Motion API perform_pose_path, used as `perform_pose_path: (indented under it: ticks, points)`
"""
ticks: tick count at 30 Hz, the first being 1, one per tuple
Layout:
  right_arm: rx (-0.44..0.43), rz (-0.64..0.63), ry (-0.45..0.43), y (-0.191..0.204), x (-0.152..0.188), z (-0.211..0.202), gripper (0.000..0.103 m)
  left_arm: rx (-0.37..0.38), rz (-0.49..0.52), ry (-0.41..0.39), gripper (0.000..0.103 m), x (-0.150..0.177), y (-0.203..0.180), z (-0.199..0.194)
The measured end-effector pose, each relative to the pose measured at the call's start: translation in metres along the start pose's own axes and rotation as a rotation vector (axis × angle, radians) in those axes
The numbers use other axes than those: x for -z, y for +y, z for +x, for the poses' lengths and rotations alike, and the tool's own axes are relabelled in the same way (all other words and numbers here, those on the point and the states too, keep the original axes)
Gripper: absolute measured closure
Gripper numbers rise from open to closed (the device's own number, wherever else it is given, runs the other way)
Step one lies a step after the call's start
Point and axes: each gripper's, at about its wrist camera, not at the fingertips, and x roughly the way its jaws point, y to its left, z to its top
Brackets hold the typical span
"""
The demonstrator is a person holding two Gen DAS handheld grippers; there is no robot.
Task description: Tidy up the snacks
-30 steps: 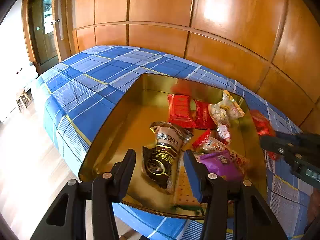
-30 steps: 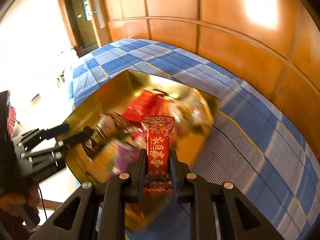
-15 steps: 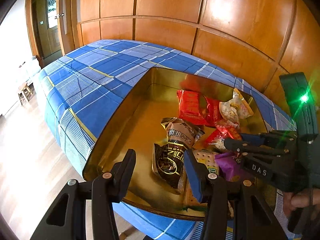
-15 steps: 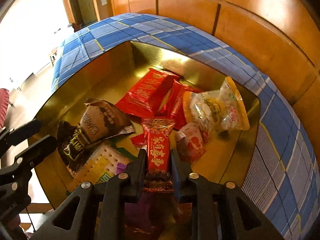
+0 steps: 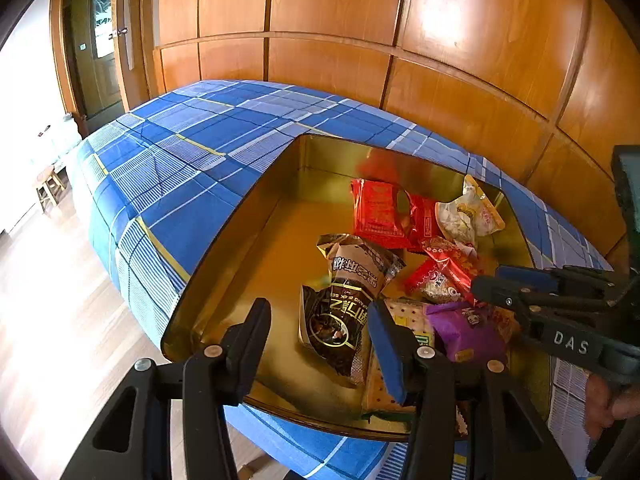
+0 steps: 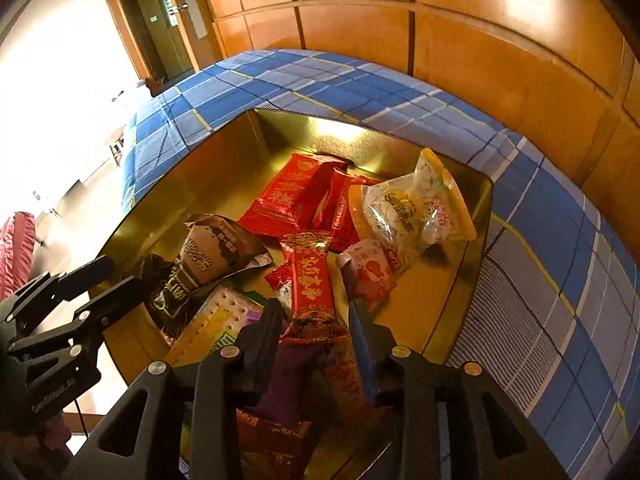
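Table (image 5: 168,168), covered in a blue plaid cloth, standing against wood-panelled walls.

Gold tin tray (image 5: 240,240) on the table, open-topped, holding all the snacks.

Left gripper (image 5: 318,334): hovering over the near edge of the tray, jaws apart, nothing between them; the dark brown packet (image 5: 352,288) lies below in the tray.

Right gripper (image 6: 314,320): low over the tray, jaws opening; the long red packet (image 6: 310,280) lies between them, pads clear of its sides, its far end resting on the other snacks.

Contents of the tray, in descending size:
- two red packets (image 6: 294,196) near the far wall;
- clear yellow-rimmed bag (image 6: 412,208), far right;
- cracker pack (image 6: 218,320), near left;
- purple packet (image 5: 468,332);
- small pink packet (image 6: 370,272), just beside the long red one.
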Motion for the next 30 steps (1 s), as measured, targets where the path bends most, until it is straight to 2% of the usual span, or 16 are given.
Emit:
perform_pose_path:
  ticks: [4,6,14,18,25,30]
  points:
    - [0.018,-0.057,-0.004,0.013,-0.003,0.005,0.088,0.001,-0.001,-0.004,0.052,0.0,0.0,-0.001]
    - [0.046,-0.094,-0.013,0.021,-0.004,0.01,0.091,0.003,-0.001,-0.004,0.052,-0.001,-0.001,-0.001]
    - [0.108,-0.076,0.009,0.014,-0.008,0.016,0.092,0.011,0.013,-0.013,0.047,-0.001,-0.006,-0.004]
    - [0.102,-0.048,0.029,0.008,-0.001,0.018,0.092,0.019,0.026,-0.016,0.047,0.001,-0.011,-0.006]
    - [0.075,-0.039,0.0,0.013,0.005,0.007,0.091,0.022,0.039,-0.021,0.047,0.002,-0.015,-0.01]
    - [0.065,-0.004,-0.022,0.011,0.009,-0.003,0.087,0.023,0.052,-0.03,0.047,0.003,-0.019,-0.015]
